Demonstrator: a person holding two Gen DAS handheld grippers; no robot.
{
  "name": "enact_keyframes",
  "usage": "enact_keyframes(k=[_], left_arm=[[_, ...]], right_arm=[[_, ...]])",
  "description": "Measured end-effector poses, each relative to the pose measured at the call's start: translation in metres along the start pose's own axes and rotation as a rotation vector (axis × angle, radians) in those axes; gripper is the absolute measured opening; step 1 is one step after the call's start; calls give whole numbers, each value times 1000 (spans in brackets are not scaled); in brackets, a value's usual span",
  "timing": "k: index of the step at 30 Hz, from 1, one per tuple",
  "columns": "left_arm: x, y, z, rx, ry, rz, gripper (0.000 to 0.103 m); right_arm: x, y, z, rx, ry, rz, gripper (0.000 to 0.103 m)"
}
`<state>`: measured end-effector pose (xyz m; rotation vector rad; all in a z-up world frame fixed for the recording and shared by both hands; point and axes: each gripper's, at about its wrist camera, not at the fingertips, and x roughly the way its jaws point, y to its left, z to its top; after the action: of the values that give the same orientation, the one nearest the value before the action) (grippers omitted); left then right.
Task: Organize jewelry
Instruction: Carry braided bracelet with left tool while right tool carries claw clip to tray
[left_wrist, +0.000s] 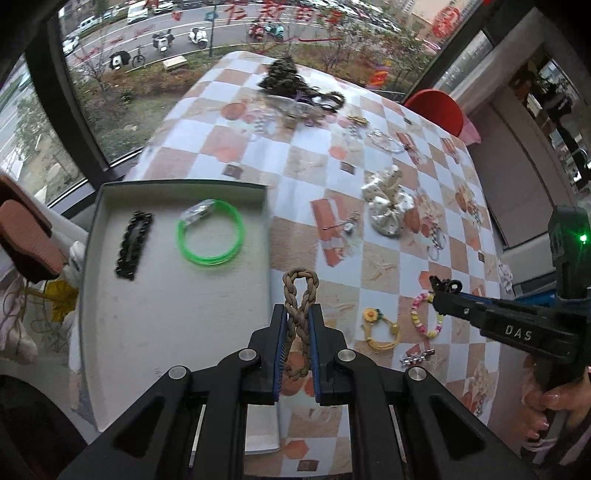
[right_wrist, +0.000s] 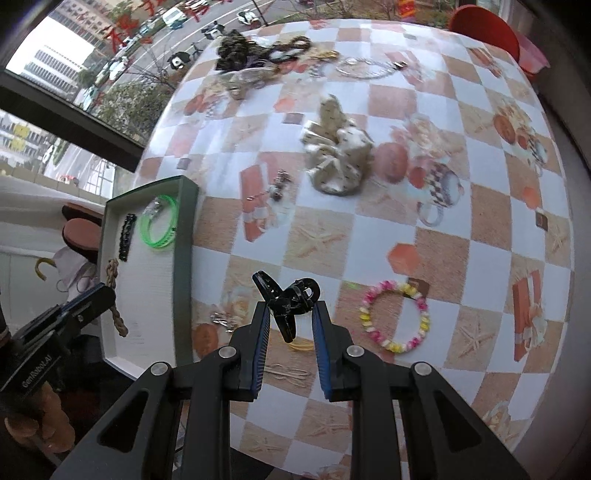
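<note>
A street-side room, likely a home: a checked-cloth desk (left_wrist: 317, 173) beside a big window (left_wrist: 147, 55) over parked scooters (left_wrist: 197, 37).

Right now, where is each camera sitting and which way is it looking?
Left wrist: rides the left gripper, looking down past the braided band it holds toward the box; a hand shows.
Right wrist: rides the right gripper, looking down at the table, holding a black claw clip.
Both share the box, green bangle and scrunchie.

tray (left_wrist: 92, 258) at table's (left_wrist: 388, 266) left edge; hair clip (left_wrist: 133, 246) left of bangle (left_wrist: 211, 231) inside; scrunchie (left_wrist: 389, 206) mid-table.
</note>
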<state>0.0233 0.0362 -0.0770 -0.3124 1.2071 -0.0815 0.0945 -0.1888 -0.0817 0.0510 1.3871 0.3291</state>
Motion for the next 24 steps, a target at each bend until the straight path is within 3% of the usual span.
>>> enact_keyframes(k=[13, 24], left_arm=[[-4, 82, -11, -142, -11, 64, 16], [38, 118, -4, -166, 24, 92, 16]], right_arm=[[35, 98, 28, -170, 34, 32, 25], [88, 154, 54, -236, 90, 47, 25]])
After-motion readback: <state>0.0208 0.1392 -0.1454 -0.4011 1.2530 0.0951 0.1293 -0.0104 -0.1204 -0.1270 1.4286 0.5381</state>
